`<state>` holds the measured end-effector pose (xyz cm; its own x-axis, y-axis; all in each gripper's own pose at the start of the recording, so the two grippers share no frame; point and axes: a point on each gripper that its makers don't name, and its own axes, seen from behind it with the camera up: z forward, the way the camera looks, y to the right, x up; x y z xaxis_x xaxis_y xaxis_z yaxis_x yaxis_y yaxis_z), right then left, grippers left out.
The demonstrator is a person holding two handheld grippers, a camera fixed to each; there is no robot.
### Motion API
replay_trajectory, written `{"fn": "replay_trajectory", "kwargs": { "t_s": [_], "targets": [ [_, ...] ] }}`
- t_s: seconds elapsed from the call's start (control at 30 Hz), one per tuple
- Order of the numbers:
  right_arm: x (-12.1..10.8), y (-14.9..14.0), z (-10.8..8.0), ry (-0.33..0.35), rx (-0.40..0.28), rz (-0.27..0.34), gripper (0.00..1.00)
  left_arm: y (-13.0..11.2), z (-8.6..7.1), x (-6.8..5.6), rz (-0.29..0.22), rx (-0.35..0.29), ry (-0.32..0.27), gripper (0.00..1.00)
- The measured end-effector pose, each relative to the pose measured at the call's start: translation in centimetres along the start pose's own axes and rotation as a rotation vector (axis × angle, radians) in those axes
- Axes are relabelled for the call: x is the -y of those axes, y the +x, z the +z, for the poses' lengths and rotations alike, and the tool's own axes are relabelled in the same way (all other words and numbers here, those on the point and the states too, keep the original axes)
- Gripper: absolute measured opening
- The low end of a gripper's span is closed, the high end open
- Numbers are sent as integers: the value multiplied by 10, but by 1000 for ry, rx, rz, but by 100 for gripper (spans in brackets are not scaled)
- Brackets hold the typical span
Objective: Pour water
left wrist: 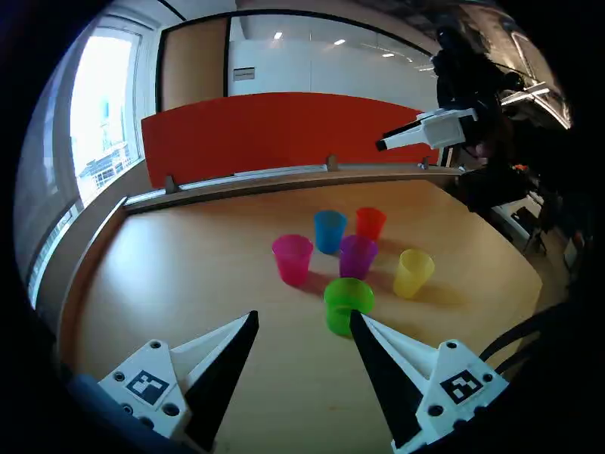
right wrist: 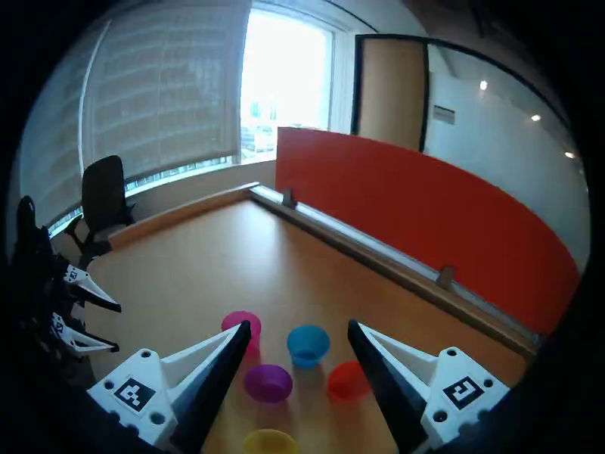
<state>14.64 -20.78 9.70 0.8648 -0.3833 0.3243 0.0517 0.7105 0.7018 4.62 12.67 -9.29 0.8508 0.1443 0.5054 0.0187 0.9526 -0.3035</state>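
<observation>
- Left gripper view: your one table [left wrist: 174, 303] carries everything, with one orange divider [left wrist: 265, 132] along its far edge.
- Your two grippers hover over it: left gripper [left wrist: 302, 315] and right gripper [right wrist: 298, 325], each with fingers spread apart.
- Six cups cluster mid-table: pink cup [left wrist: 292, 257], blue cup [left wrist: 330, 229], red cup [left wrist: 370, 222], purple cup [left wrist: 357, 256], yellow cup [left wrist: 413, 272], and green cup [left wrist: 346, 303] nearest your left fingertips.
- You cannot tell what any holds.

You had six cups on one table [left wrist: 189, 287]: one pink cup [left wrist: 292, 258], one blue cup [left wrist: 330, 230], one red cup [left wrist: 370, 223], one purple cup [left wrist: 357, 256], one yellow cup [left wrist: 413, 272] and one green cup [left wrist: 348, 304]. One orange partition [left wrist: 287, 132] lined the table's far edge. One black chair [right wrist: 102, 197] stood past another edge. You held two grippers, the left gripper [left wrist: 302, 314] and the right gripper [right wrist: 299, 324].
</observation>
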Motion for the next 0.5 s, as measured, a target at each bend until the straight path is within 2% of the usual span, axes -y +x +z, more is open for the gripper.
{"fn": "replay_trajectory", "kwargs": {
  "t_s": [0.27,0.5],
  "targets": [
    [-2,7,-51,-104,-111,18,99,10,0,-1,28,-21,-5,89],
    [-15,2,-95,-229,-195,59,99,22,0,1,23,-50,-14,89]
  ]
}}
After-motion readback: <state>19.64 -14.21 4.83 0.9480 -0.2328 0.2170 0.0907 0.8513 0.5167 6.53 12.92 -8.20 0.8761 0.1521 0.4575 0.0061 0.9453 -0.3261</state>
